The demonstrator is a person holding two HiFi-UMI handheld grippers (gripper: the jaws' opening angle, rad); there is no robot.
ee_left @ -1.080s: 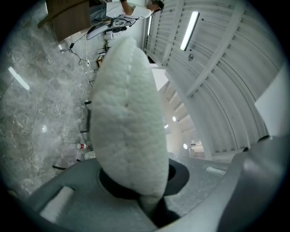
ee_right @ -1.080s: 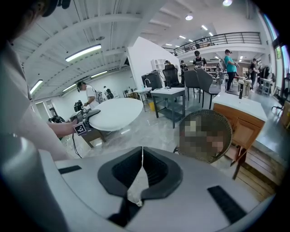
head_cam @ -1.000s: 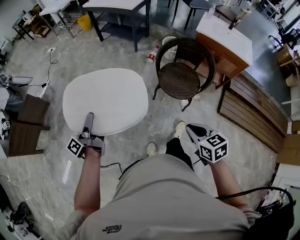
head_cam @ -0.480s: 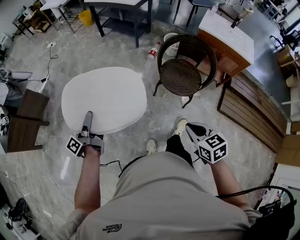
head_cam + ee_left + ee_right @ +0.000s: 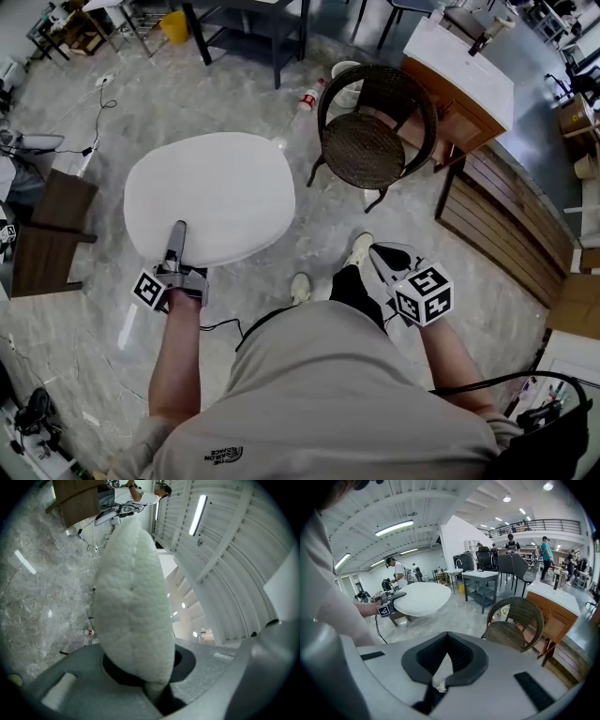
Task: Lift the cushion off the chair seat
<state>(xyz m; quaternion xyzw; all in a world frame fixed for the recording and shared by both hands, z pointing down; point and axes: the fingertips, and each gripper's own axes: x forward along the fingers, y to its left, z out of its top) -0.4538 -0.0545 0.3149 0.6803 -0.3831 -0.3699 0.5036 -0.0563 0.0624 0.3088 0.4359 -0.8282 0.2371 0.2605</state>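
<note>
A round white cushion (image 5: 211, 197) hangs level in the air over the marble floor, left of the dark wicker chair (image 5: 366, 141), whose seat is bare. My left gripper (image 5: 176, 232) is shut on the cushion's near rim. In the left gripper view the cushion (image 5: 133, 602) stands edge-on and fills the middle, its rim pinched between the jaws (image 5: 152, 691). My right gripper (image 5: 380, 255) is down by the person's right leg, shut with nothing in it. The right gripper view shows its closed jaws (image 5: 436, 681), with the cushion (image 5: 422, 598) to the left and the chair (image 5: 511, 625) to the right.
A wooden cabinet with a white top (image 5: 459, 75) stands right of the chair, with wooden slats (image 5: 497, 225) on the floor beside it. Near the chair are a bottle (image 5: 307, 98) and a white bucket (image 5: 342, 75). A brown side table (image 5: 52, 234) stands left, a dark table (image 5: 253, 19) beyond.
Almost nothing: the left gripper keeps the cushion in the same place beside the chair, and the right gripper stays by the leg. The head view has shifted slightly.
</note>
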